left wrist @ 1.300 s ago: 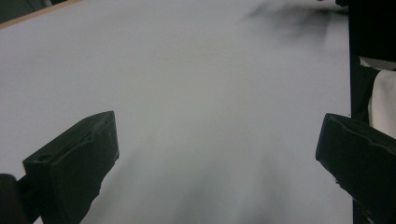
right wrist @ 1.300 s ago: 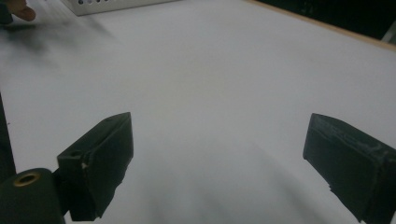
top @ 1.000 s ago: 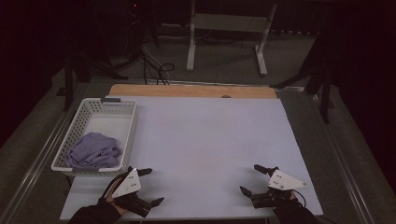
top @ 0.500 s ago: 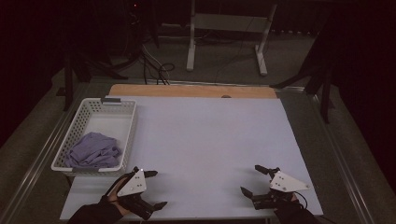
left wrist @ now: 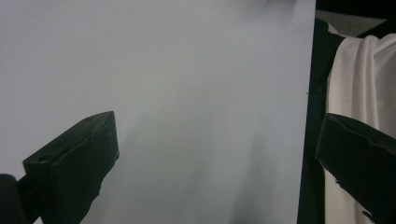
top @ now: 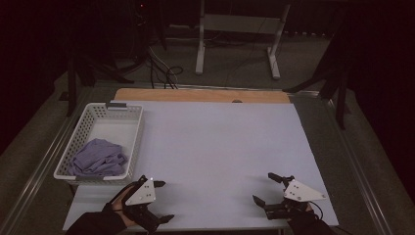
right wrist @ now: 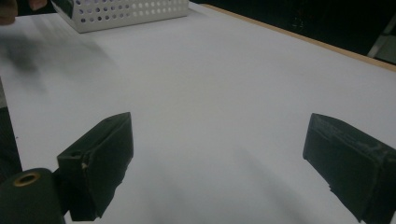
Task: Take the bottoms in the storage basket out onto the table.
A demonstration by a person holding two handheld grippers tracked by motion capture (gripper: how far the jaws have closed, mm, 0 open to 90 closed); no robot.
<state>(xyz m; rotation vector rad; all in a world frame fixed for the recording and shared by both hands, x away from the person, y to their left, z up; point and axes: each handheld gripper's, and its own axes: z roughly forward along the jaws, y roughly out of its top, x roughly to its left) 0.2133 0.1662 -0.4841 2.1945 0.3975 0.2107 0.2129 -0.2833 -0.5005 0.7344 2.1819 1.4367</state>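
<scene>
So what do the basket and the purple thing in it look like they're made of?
Basket: likely white moulded plastic, matte, judging by the regular perforated walls and rigid rim. Purple cloth: soft fabric, matte, crumpled into loose folds; the weave is too small to tell.

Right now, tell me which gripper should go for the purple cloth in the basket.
Left. The left gripper sits open just below the near end of the white basket that holds the purple cloth. The right gripper, also open, is across the table, well away from it.
</scene>
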